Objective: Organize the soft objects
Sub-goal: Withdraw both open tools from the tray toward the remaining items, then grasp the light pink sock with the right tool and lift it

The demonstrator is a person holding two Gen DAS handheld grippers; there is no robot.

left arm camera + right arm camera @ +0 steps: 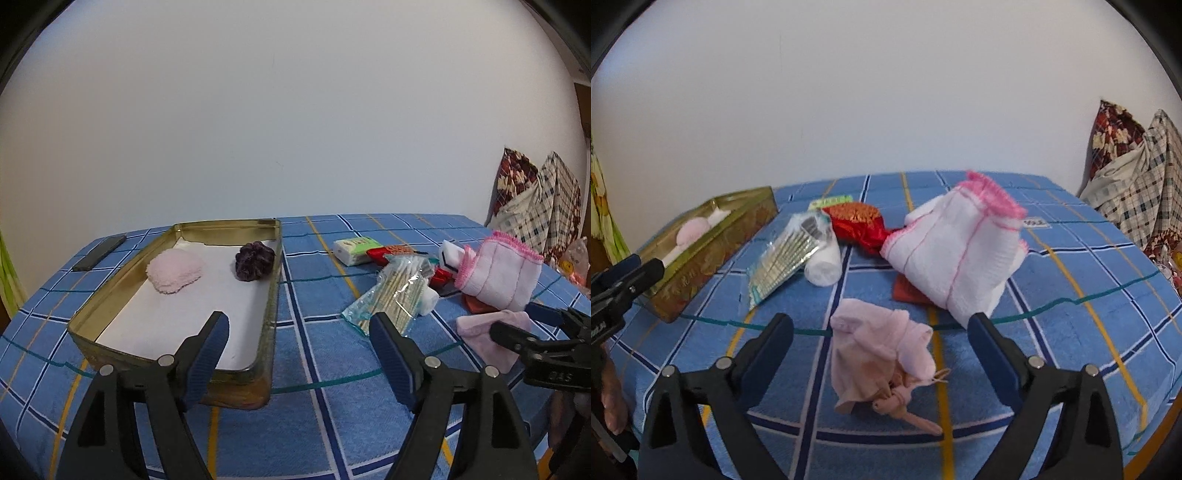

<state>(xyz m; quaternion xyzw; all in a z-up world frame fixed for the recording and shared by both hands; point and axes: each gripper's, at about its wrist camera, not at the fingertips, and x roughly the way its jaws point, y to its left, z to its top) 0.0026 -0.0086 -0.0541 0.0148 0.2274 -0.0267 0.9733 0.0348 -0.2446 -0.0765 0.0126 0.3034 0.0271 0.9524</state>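
- While a plain white wall (280, 110) is filling the background, a blue checked cloth (325, 347) is covering the tabletop.
- A gold tin (271, 306) is sitting on the left, holding a pink puff (175, 271) and a dark scrunchie (255, 261) on white paper.
- The left tool (299, 334) is hanging wide apart over the tin's near corner, gripping nothing.
- The right tool (881, 332) is gaping wide around a crumpled pale pink cloth (879, 350) lying on the tabletop.
- A pink-edged white cloth (955, 254), a bag of swabs (786, 254) and a red pouch (862, 225) are lying beyond it.
- Patterned pillows (1134, 188) are leaning at the far right.
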